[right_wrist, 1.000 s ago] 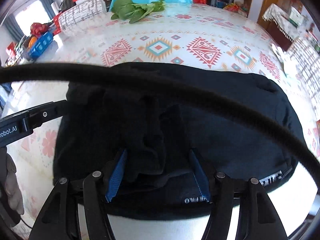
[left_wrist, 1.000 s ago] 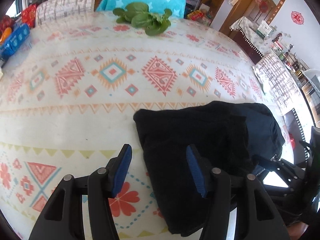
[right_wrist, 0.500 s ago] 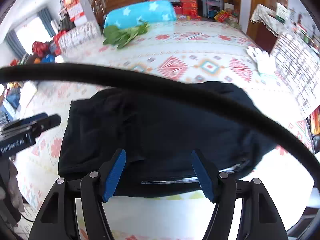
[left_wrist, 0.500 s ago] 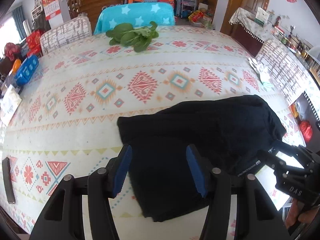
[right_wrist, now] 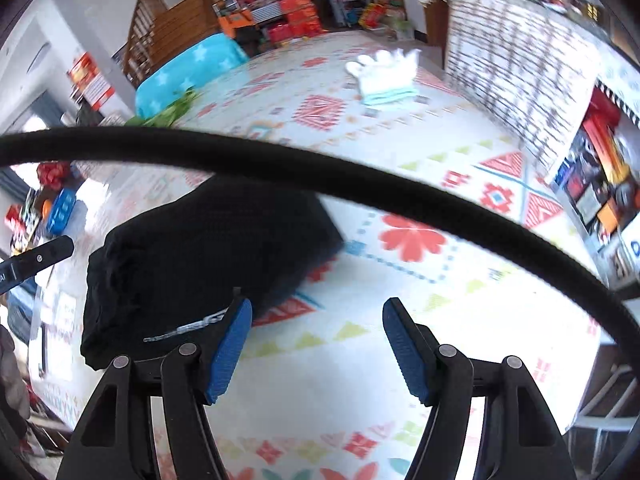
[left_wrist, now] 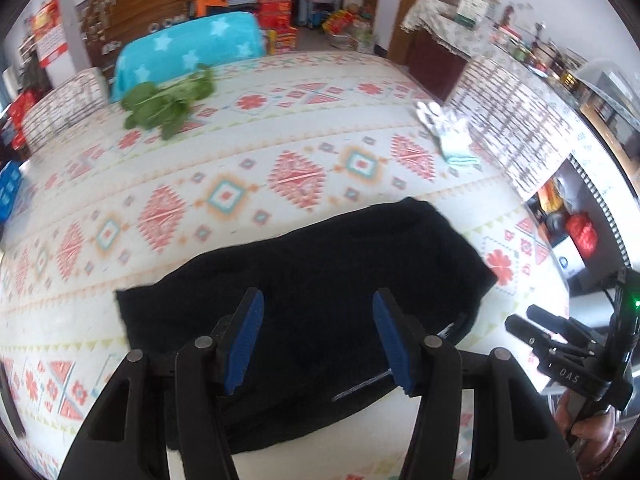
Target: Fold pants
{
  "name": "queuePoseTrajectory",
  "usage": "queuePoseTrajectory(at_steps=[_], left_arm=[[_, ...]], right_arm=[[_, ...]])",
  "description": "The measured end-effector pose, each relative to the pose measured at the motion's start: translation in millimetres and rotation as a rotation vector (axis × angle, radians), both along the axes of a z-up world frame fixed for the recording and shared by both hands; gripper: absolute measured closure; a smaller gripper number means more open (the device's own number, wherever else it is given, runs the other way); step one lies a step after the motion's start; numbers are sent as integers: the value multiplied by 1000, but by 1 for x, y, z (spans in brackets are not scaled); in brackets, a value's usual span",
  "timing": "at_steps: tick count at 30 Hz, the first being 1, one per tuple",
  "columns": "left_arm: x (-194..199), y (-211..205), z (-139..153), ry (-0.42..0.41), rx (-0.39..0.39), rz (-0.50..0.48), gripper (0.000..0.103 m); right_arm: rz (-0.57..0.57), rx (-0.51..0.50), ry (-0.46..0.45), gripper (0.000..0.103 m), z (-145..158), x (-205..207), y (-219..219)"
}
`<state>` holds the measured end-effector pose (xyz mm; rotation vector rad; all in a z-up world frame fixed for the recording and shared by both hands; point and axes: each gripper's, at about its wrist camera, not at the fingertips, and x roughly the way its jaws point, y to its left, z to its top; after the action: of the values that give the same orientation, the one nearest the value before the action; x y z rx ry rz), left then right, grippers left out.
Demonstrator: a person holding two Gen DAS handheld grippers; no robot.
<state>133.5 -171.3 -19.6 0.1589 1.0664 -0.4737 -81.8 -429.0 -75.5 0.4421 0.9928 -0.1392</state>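
Nearest, the left gripper (left_wrist: 318, 340) hangs over the pants (left_wrist: 304, 280), jaws apart and empty. The right gripper (right_wrist: 316, 344), jaws also apart, sits off the bundle's right edge above bare table (right_wrist: 400, 300). The pants lie as a compact black rectangle near the front edge, so the folding looks finished. Farther off lie gloves (left_wrist: 448, 136) and greens (left_wrist: 168, 100).

The right claw (right_wrist: 316, 344) hangs wide apart over a patterned worktop (right_wrist: 400, 300). Folded black pants (right_wrist: 208, 256) lie at nine o'clock, white gloves (right_wrist: 386, 76) at one o'clock.
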Motion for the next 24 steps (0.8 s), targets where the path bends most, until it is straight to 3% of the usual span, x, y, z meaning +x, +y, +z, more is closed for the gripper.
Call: queuePoseTrajectory(at_steps=[5,13,17,24], left_arm=[[27,-61,-13,38,-6,-112,47],[76,-122,-54,136,-56,-172,47],[95,-138,-73,216,-67,-181,47],[112,-154,-95,279,-66,-188,47]], right_arm=[[14,77,8,30,-15,4,-12],[64,241,-17,30,-35,26,-7],[92,245,-36,30,-37,40,2],[88,235,-70,30,-38,64,2]])
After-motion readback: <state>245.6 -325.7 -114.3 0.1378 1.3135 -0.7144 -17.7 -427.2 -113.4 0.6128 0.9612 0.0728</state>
